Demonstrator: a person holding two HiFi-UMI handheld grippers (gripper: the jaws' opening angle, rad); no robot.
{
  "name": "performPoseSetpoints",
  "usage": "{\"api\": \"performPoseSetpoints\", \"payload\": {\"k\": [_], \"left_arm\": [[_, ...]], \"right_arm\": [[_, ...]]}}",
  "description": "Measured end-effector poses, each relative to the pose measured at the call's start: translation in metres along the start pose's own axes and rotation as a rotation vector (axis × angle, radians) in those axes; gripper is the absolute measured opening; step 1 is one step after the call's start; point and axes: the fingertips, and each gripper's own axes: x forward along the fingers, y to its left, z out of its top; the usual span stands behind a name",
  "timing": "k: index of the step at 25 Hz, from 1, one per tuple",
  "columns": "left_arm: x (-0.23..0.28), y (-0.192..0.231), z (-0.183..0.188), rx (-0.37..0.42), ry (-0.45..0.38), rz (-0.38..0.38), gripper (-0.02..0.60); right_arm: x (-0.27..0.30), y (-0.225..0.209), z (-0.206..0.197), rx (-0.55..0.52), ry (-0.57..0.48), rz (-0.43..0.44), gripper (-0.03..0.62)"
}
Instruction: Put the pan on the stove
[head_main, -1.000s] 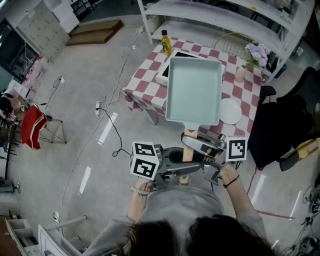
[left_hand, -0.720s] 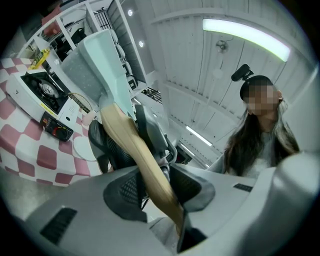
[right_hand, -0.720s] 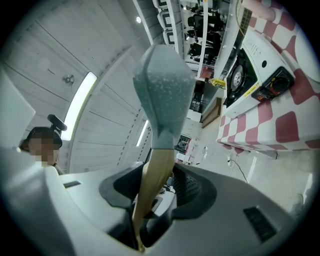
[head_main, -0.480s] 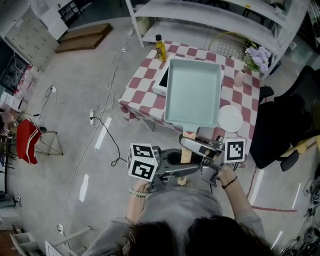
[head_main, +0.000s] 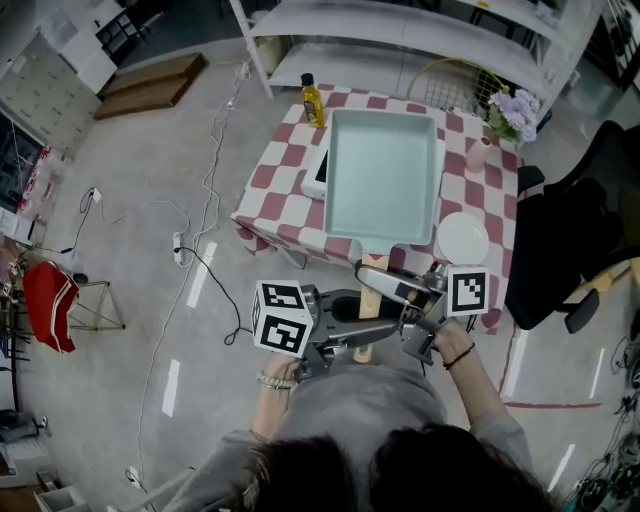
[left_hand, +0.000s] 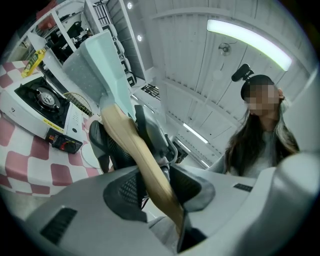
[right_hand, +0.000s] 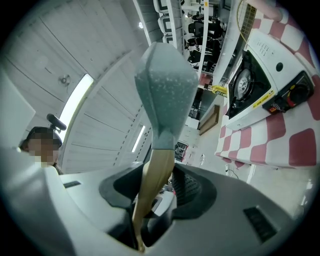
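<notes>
The pale green rectangular pan hangs in the air over the checkered desk, carried by its wooden handle. Both grippers grasp that handle: the left gripper has its jaws clamped on the handle's near end, and the right gripper has its jaws clenched on it closer to the pan. From above, the pan covers most of the white stove (only its left edge shows). In the left gripper view the stove sits on the desk, apart from the raised pan. A yellow bottle stands at the desk's far corner, and a white plate lies just beside the pan.
</notes>
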Motion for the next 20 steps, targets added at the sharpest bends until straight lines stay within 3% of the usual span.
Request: {"api": "performPoseSetpoints", "payload": {"k": [20], "left_arm": [[-0.020,0.031,0.027,0.022,0.036,-0.031,0.139]], "right_arm": [[0.025,-0.022,0.033,-0.035,-0.047,-0.014,0.190]]}}
